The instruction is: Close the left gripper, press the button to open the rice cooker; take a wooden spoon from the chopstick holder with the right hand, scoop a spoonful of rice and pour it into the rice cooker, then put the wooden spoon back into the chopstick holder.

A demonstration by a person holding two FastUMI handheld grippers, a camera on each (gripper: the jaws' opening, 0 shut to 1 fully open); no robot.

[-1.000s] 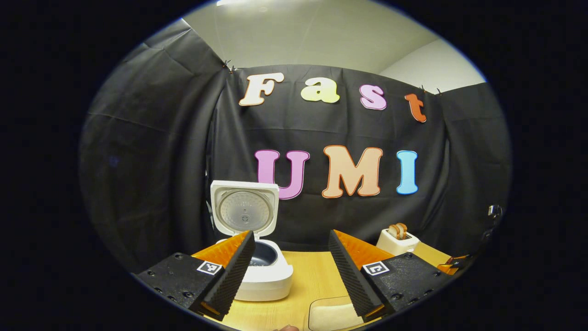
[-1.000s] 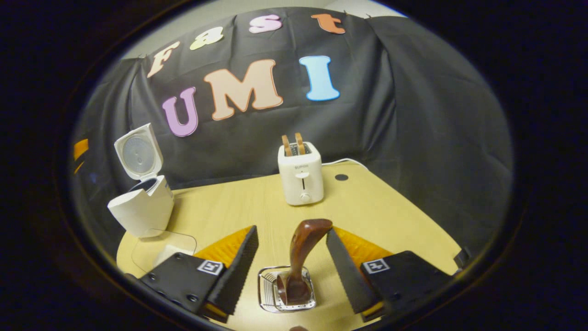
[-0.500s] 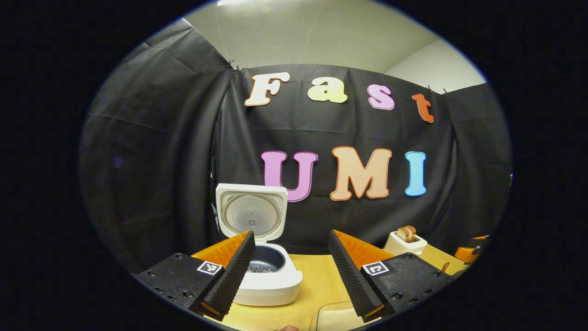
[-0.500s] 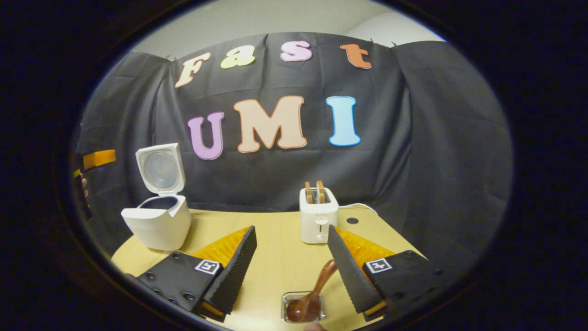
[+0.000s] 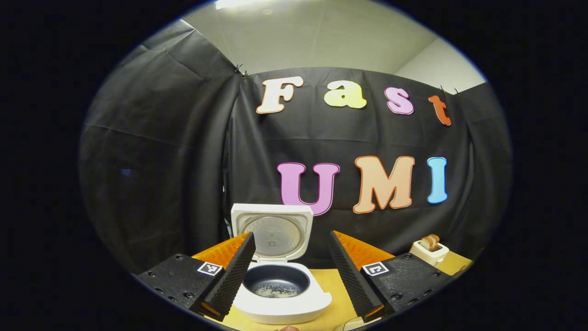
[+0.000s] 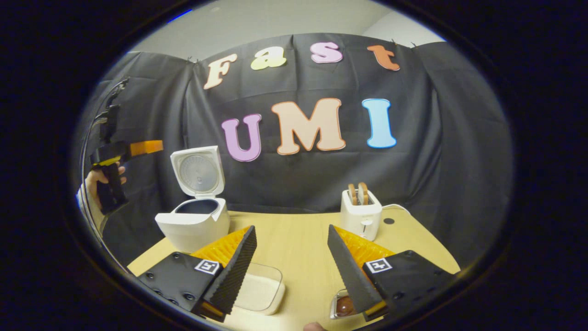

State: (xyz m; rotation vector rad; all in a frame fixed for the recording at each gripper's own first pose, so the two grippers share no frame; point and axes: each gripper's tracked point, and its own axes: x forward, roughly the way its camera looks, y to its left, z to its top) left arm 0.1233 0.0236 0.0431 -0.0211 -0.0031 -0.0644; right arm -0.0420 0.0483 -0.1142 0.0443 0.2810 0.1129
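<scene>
My left gripper (image 5: 290,271) hangs with jaws spread, empty, above the open cooker (image 5: 280,294), a little rice in its pot. My right gripper (image 6: 291,264) is also spread and empty over the surface (image 6: 298,248). The spoon (image 6: 345,304) sits in the holder (image 6: 335,310) just beside its right finger; rice box (image 6: 259,292) by the left.

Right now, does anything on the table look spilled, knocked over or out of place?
Nothing stands out. The rice cooker stands upright with its lid raised and rice only inside its pot; the toaster is upright, and the table shows no spill.
</scene>
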